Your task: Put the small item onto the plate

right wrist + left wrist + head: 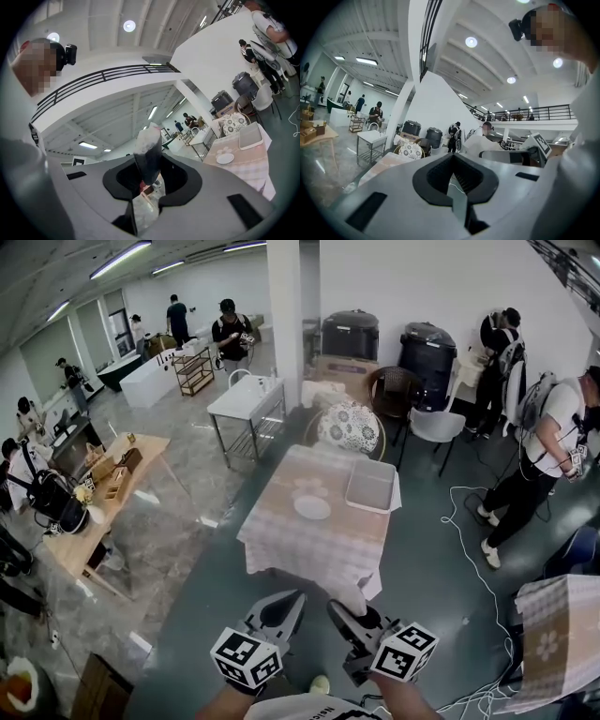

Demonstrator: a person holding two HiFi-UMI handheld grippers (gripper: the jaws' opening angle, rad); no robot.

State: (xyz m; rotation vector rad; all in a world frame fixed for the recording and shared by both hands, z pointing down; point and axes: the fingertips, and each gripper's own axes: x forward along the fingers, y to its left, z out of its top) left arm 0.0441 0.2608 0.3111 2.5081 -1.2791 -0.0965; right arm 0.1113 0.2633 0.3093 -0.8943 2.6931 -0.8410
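Note:
A small dark packet in a clear wrapper [147,152] stands upright between the jaws of my right gripper [149,161], which is shut on it. The white plate [225,158] lies on the checked-cloth table [243,161] far ahead. From the head view, that plate [312,507] sits mid-table beside a white tray [371,486]. Both grippers hang well short of the table's near edge [309,563]: the left gripper [286,601] and the right gripper [339,610], side by side. My left gripper [453,157] has its tips together with nothing between them.
A white pillar [285,315] and a patterned round chair [349,427] stand behind the table. White cable [466,540] trails over the floor to the right. A second checked table [558,634] is at the right, a wooden table [108,498] at the left. Several people stand around.

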